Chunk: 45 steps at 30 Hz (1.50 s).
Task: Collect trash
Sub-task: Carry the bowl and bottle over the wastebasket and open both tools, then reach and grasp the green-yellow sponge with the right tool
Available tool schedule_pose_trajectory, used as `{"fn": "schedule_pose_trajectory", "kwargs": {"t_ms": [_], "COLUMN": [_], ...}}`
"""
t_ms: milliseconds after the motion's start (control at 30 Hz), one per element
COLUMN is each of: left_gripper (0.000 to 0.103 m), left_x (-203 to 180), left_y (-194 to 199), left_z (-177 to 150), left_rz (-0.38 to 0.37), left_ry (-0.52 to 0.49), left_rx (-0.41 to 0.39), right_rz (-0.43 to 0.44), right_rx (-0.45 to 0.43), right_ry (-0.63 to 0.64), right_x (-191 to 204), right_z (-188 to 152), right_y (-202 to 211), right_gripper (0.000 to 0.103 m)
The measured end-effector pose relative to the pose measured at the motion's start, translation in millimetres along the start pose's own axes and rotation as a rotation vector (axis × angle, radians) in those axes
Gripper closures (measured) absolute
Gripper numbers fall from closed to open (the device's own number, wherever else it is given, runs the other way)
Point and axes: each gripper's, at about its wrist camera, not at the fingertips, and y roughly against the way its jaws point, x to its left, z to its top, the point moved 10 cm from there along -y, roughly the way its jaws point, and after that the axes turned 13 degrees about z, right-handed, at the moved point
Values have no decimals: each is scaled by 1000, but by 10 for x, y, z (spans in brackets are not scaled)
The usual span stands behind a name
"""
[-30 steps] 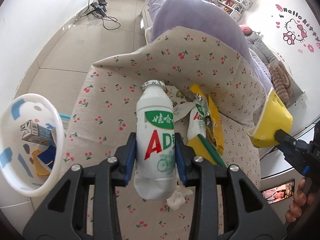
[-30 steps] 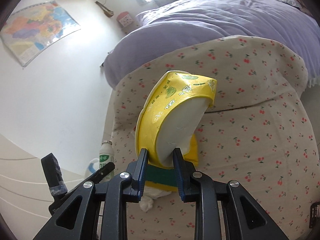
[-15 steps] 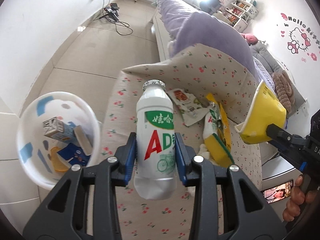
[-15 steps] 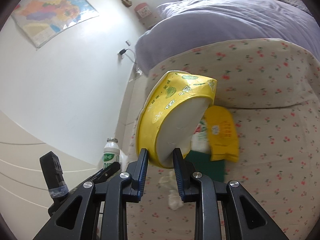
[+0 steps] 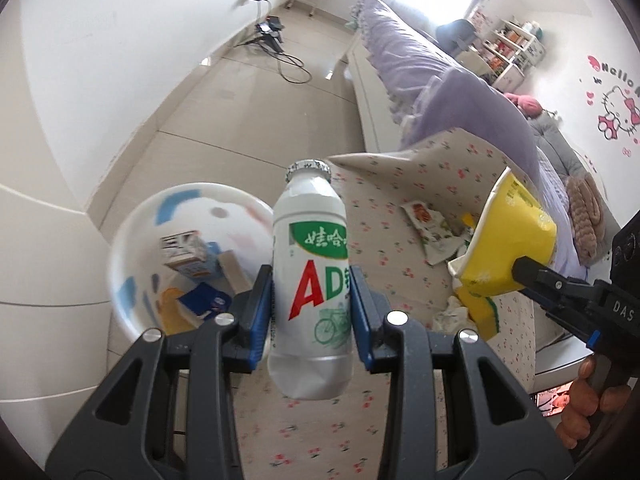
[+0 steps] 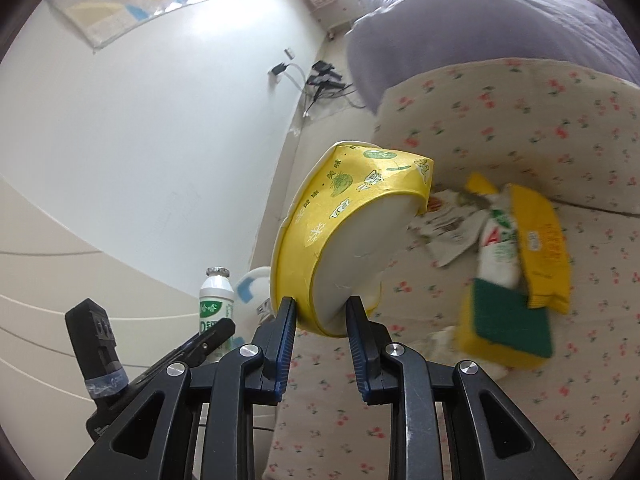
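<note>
L gripper (image 5: 312, 298) clamped mid-body on milk bottle (image 5: 309, 280), just right of trash bin (image 5: 132, 216) at 9 o'clock. Bottle looks light, dented, prob empty. R gripper (image 6: 320, 312) pinches thin, crushable rim of yellow paper bowl (image 6: 340, 216)

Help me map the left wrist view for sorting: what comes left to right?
Bin → bottle in the left gripper → torn wrapper → yellow bowl → right gripper → hand.

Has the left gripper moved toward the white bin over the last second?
Yes. The left gripper, gripping the AD milk bottle, has swung toward the white trash bin, which now sits just behind its left finger.
</note>
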Motion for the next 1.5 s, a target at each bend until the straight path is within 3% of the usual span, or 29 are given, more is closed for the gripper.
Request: {"fn": "schedule_pose_trajectory", "kwargs": {"t_ms": [633, 667, 700, 767, 800, 833, 900, 933, 967, 1167, 1300, 1500], "left_gripper": [64, 58, 43, 24, 21, 21, 18, 18, 17, 13, 2, 1], "left_x": [862, 910, 950, 1069, 1107, 1131, 1167, 1181, 1200, 1239, 1232, 1145], "left_y": [-148, -174, -179, -170, -156, -141, -114, -105, -104, -111, -98, -110], "left_z": [91, 95, 95, 106, 115, 125, 132, 133, 132, 87, 77, 62], "left_rz": [92, 113, 126, 168, 175, 181, 189, 192, 196, 217, 231, 229], "left_ry": [132, 141, 147, 183, 192, 197, 204, 207, 210, 213, 205, 180], "left_rx": [-5, -2, 2, -7, -12, -13, -8, -8, -7, 15, 15, 25], "right_rz": [49, 50, 51, 54, 47, 39, 35, 35, 32, 12, -9, -46], "right_rx": [135, 143, 150, 163, 166, 173, 183, 177, 163, 143, 143, 125], "right_ry": [23, 24, 25, 25, 21, 11, -12, -20, -20, 5, 2, -3], "right_x": [442, 451, 437, 404, 380, 342, 301, 280, 270, 324, 290, 248], "right_z": [-250, -257, -259, -261, -256, -253, -235, -220, -196, -197, -217, -216], "right_y": [-1177, -1242, -1290, -1394, -1417, -1450, -1496, -1495, -1489, -1423, -1436, -1256], "right_gripper": [76, 76, 76, 73, 73, 72, 59, 41, 31, 29, 28, 27]}}
